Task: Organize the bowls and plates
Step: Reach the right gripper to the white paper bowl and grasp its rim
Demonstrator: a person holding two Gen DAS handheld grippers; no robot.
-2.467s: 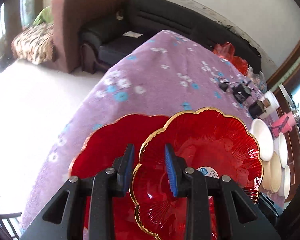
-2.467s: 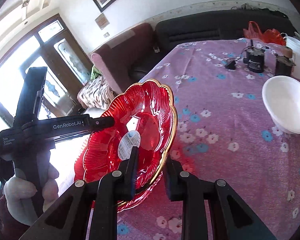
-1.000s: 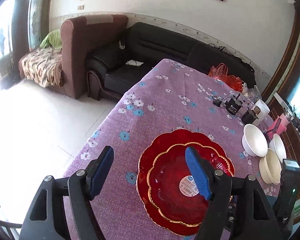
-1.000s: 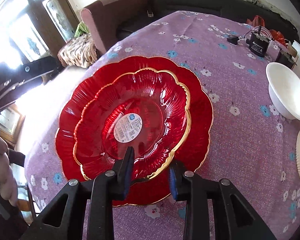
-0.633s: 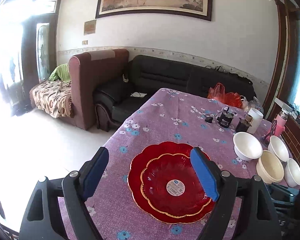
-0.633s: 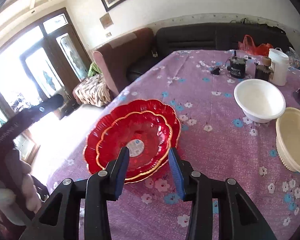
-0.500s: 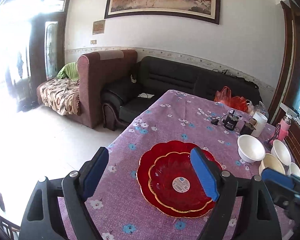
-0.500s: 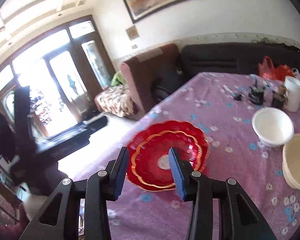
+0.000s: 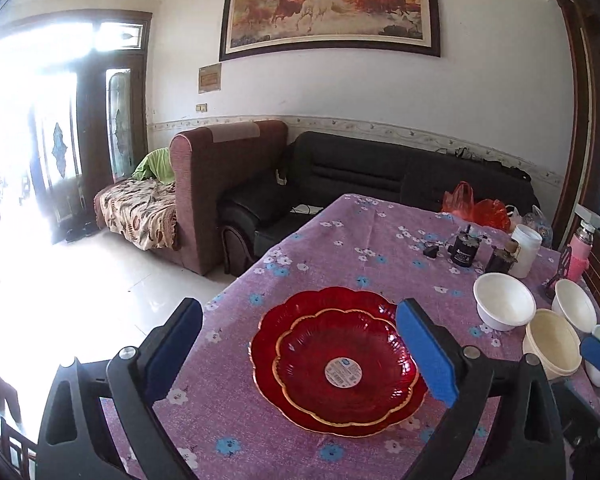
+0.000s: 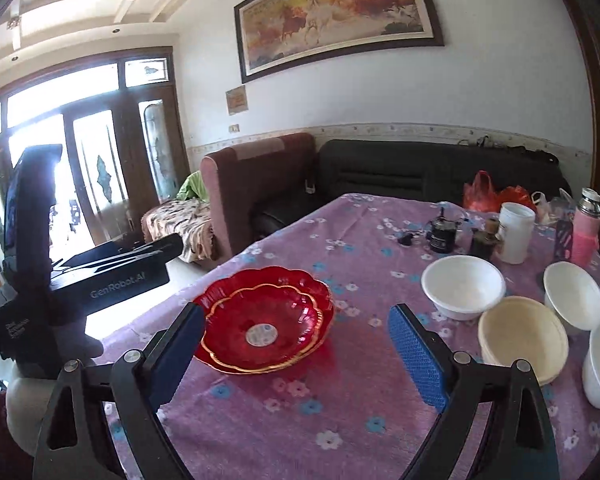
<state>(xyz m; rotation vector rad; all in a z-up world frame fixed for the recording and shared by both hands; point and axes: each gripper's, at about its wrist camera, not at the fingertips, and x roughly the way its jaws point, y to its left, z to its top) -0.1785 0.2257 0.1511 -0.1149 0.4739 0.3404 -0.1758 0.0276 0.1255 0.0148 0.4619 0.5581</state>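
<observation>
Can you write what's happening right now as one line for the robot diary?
left gripper: open, empty | right gripper: open, empty | small red glass plate: nested in large red glass plate | white bowls: unstacked

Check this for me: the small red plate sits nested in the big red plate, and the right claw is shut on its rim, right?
Not quite: the right claw is open and empty, as the right wrist view shows. The small red plate does sit nested in the big red plate.

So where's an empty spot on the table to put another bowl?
Bare purple flowered cloth lies near the edge, between the stacked red glass plates and the cream bowl. More lies behind the plates. The right side, with white bowls, is crowded.
</observation>
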